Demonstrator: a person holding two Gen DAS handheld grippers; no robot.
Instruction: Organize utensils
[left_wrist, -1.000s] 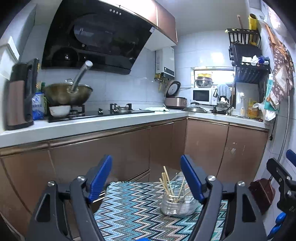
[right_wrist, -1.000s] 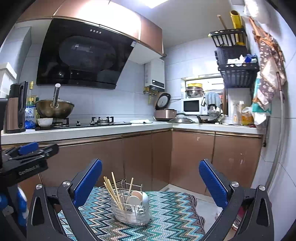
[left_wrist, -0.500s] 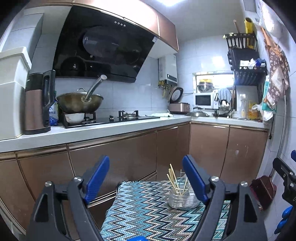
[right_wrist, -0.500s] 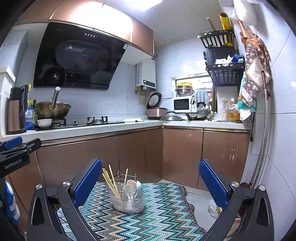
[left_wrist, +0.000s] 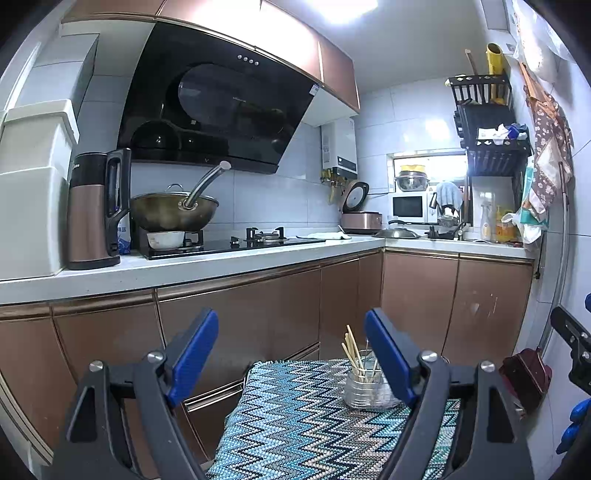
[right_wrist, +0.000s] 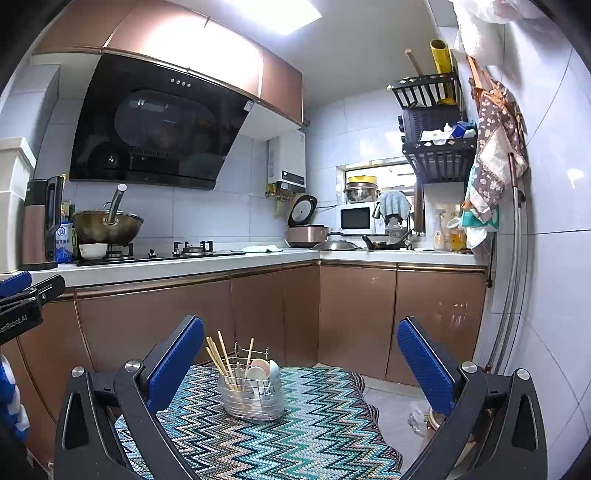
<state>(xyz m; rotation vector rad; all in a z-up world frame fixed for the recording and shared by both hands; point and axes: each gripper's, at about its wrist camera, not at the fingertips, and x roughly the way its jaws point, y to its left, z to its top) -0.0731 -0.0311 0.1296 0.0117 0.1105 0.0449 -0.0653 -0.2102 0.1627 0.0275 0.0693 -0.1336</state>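
Note:
A wire utensil holder (right_wrist: 253, 395) stands on a zigzag-patterned cloth (right_wrist: 295, 439). It holds wooden chopsticks (right_wrist: 221, 356) and pale spoons (right_wrist: 260, 369). In the left wrist view the same holder (left_wrist: 367, 387) sits partly behind a blue finger pad (left_wrist: 388, 358). My left gripper (left_wrist: 291, 354) is open and empty, well back from the holder. My right gripper (right_wrist: 301, 363) is open too, with nothing between its pads and the holder some way ahead of it.
Brown cabinets (right_wrist: 258, 314) under a white counter (right_wrist: 184, 267) run along the left and back. On the counter stand a wok (right_wrist: 107, 225) on the hob, a kettle (left_wrist: 96, 210), a rice cooker (right_wrist: 306, 229) and a microwave (right_wrist: 356, 218). A black rack (right_wrist: 436, 147) hangs at right.
Both grippers have drawn back from the holder, which now looks smaller and farther off. More of the counter and ceiling shows. The jaws stay open and empty.

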